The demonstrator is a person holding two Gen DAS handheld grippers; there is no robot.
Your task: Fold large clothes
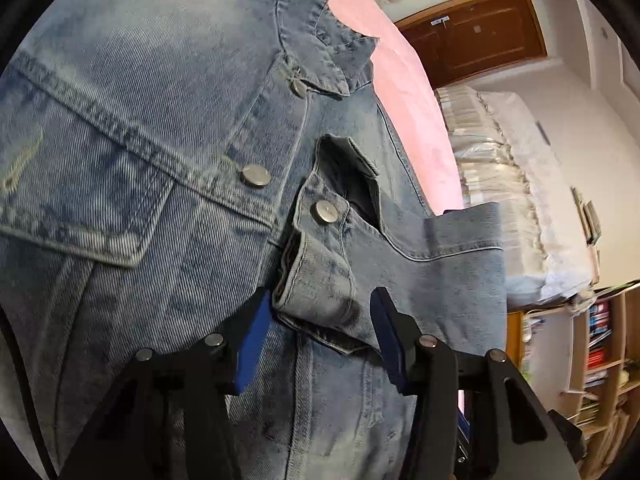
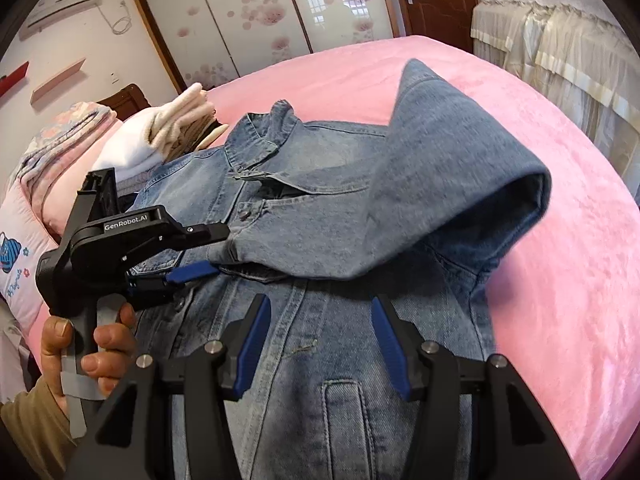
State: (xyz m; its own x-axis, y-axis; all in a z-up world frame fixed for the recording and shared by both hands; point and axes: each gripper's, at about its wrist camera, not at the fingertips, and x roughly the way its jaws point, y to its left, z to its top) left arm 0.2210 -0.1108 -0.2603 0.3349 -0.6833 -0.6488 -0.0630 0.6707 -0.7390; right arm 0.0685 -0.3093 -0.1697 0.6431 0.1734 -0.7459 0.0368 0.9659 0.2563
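Observation:
A blue denim jacket [image 2: 320, 216] lies front-up on the pink bed [image 2: 560, 280], also filling the left wrist view [image 1: 140, 160]. One sleeve [image 2: 440, 184] is folded across the chest, its cuff [image 1: 320, 280] with a metal button lying between the fingers of my left gripper [image 1: 320, 316]. The left gripper is open around the cuff; it also shows in the right wrist view [image 2: 216, 256]. My right gripper [image 2: 320, 320] is open and empty above the jacket's lower front.
Folded pale clothes [image 2: 176, 120] and pillows [image 2: 60, 160] lie at the bed's far left. A cloth-covered piece of furniture [image 2: 560, 40] stands past the bed's right side. A bookshelf [image 1: 600, 340] and a wooden door [image 1: 472, 32] show in the left wrist view.

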